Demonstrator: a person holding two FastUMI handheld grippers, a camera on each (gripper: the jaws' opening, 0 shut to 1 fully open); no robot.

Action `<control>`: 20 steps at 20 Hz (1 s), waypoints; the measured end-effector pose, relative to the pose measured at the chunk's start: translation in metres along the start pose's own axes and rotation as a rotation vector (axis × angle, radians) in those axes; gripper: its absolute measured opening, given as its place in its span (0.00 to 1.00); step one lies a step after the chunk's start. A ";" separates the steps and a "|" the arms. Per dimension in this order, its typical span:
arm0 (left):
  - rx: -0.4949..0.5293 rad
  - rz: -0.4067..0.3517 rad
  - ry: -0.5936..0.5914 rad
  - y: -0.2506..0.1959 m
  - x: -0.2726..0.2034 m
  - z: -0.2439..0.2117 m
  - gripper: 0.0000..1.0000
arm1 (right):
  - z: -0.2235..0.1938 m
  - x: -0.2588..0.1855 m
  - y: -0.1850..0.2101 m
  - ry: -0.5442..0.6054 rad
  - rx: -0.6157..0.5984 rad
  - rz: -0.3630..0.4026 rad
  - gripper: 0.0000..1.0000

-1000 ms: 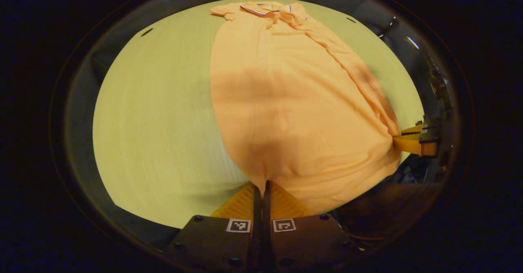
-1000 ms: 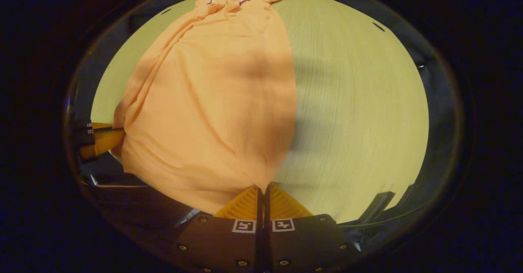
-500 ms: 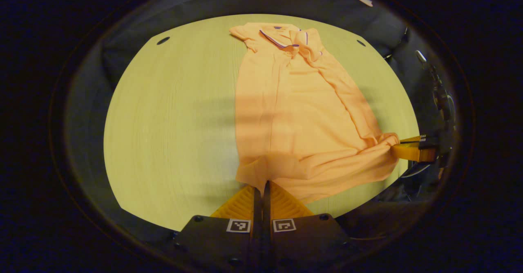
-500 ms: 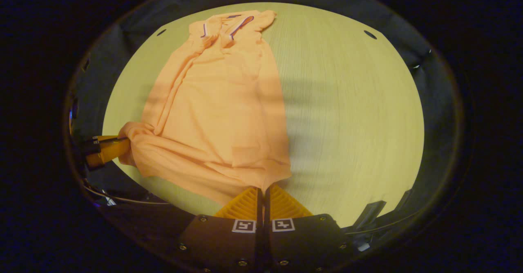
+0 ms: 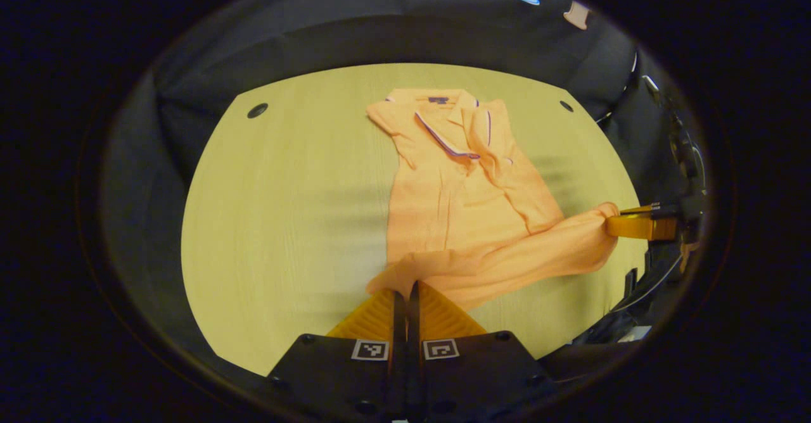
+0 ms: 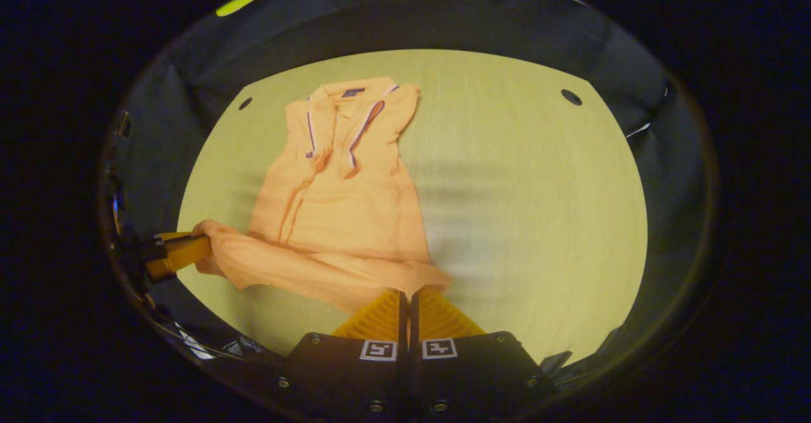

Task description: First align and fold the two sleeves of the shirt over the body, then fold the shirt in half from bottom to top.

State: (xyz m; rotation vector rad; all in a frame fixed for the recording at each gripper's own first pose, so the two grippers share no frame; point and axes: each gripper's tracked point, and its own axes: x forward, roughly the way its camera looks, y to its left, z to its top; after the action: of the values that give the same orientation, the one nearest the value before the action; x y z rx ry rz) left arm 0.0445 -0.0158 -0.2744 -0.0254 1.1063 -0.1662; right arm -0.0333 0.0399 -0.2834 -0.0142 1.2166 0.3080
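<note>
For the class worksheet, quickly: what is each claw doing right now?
Left claw: closed on the shirt hem.
Right claw: closed on the shirt hem.

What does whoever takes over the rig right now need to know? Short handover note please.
Left gripper: shut on the shirt's bottom hem, at one corner.
Right gripper: shut on the hem's other corner.
The shirt lies lengthwise on the table, collar at the far end. The hem is lifted off the table and hangs slack between the two grippers.
Done: both sleeves look folded over the body, which is now a narrow strip.
Left: carry the hem forward to the collar end, lay it down evenly, then open both grippers.
</note>
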 end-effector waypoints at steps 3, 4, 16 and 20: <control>-0.007 0.006 -0.039 0.012 0.004 0.041 0.06 | 0.040 0.002 0.000 -0.042 0.009 0.008 0.00; -0.009 0.010 -0.051 0.015 0.006 0.054 0.06 | 0.052 0.002 0.000 -0.057 0.015 0.010 0.00; -0.035 0.026 -0.169 0.046 0.065 0.191 0.05 | 0.198 0.042 -0.006 -0.226 0.094 0.022 0.00; -0.037 0.035 -0.228 0.056 0.088 0.237 0.05 | 0.235 0.063 -0.012 -0.283 0.118 0.013 0.00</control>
State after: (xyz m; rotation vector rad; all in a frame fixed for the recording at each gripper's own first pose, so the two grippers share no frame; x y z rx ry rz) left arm 0.3006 0.0123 -0.2517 -0.0569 0.8816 -0.1087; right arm 0.2054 0.0838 -0.2601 0.1353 0.9527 0.2403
